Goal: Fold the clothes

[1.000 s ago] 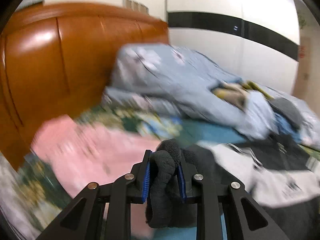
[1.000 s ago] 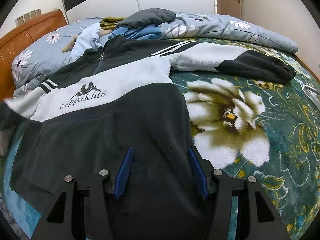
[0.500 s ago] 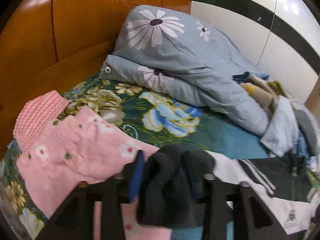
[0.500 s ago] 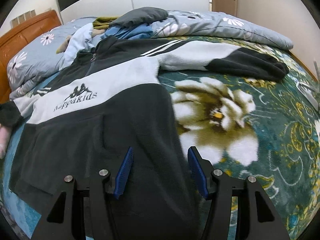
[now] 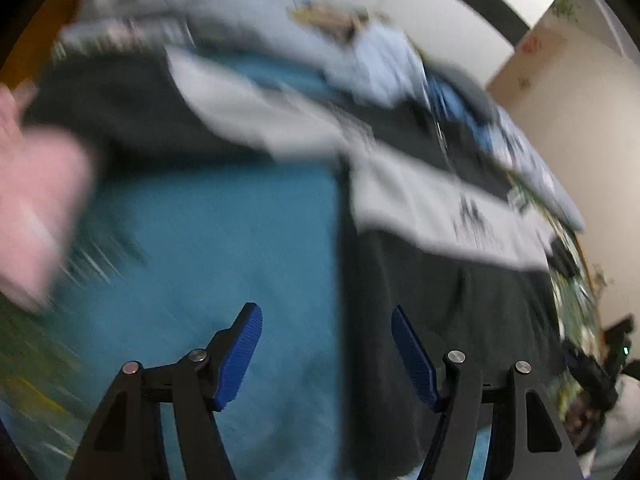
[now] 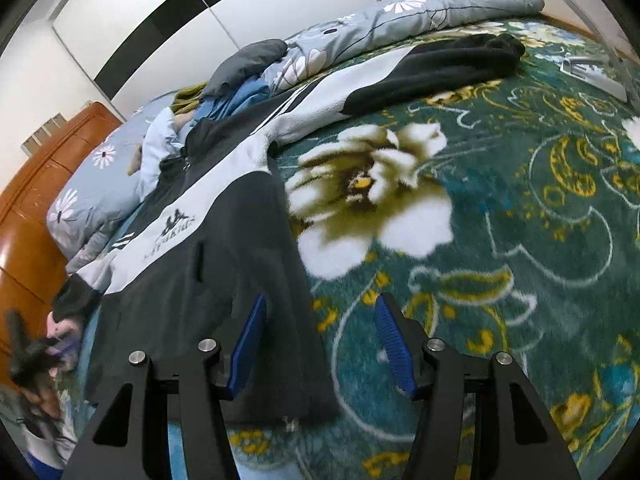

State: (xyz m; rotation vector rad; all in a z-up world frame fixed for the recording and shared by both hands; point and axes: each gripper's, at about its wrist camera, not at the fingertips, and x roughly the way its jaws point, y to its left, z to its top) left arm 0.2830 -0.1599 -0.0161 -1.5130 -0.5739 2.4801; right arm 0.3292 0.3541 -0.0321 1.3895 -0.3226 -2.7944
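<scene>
A black-and-white fleece jacket lies spread front-up on the green floral blanket. Its right sleeve stretches toward the far side, and its left cuff rests near the headboard. My right gripper is open just above the jacket's lower right edge, one pad over the black fleece and one over the blanket. In the blurred left wrist view, my left gripper is open and holds nothing. It hovers where the jacket meets the teal blanket.
A pink garment lies at the left by the wooden headboard. A grey floral quilt and a heap of clothes line the far side. A white object sits at the right edge.
My left gripper has let go of the black cuff, opened, and swung right toward the jacket's body. The right gripper has shifted right to the jacket's side edge, staying open.
</scene>
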